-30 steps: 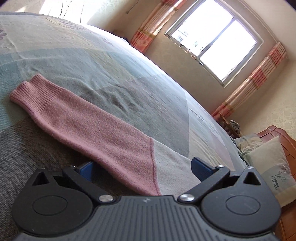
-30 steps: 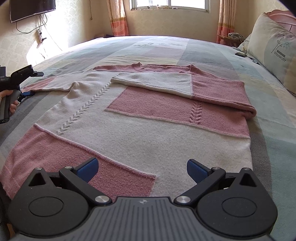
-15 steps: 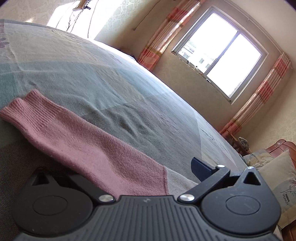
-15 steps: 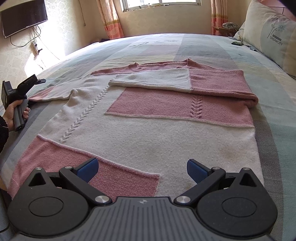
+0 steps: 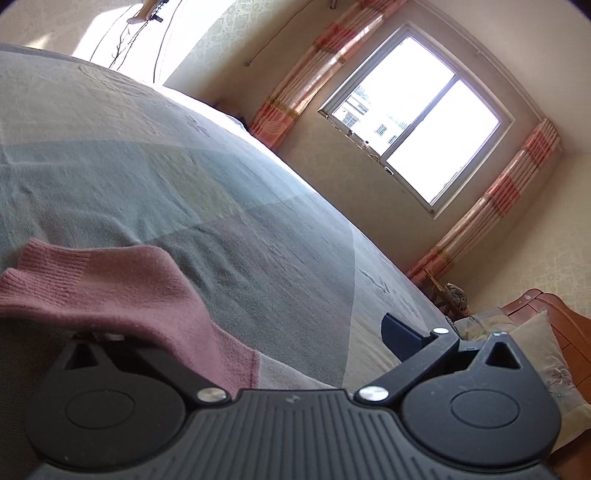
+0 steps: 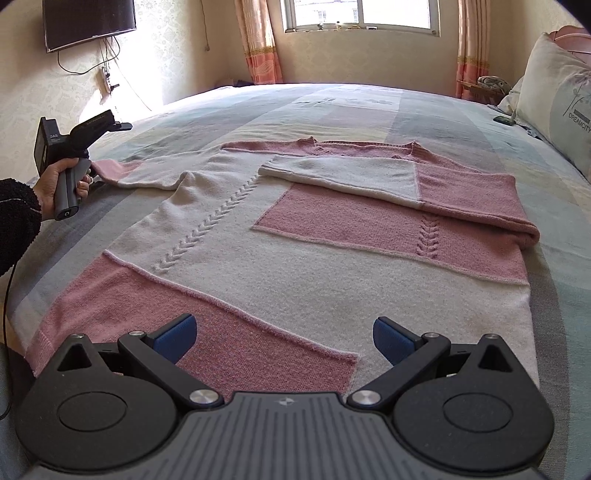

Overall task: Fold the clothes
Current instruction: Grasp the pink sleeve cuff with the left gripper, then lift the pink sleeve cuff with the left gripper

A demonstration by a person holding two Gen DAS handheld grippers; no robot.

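Observation:
A pink and white knit sweater lies flat on the bed, with one sleeve folded across its chest. Its other sleeve stretches out to the left. That sleeve's pink end is bunched and draped over the left finger of my left gripper, hiding it. The right finger stands wide apart, so the jaws are open around the sleeve. My right gripper hovers open over the sweater's pink hem, holding nothing.
The bedspread has pale green, grey and beige patches. Pillows lean at the headboard on the right. A person's hand in a dark sleeve holds the left gripper at the bed's left edge. A TV hangs on the wall.
The left gripper has pushed forward under the outstretched sleeve, and the pink cuff end has bunched up over its left finger. The right gripper has drawn back slightly along the hem.

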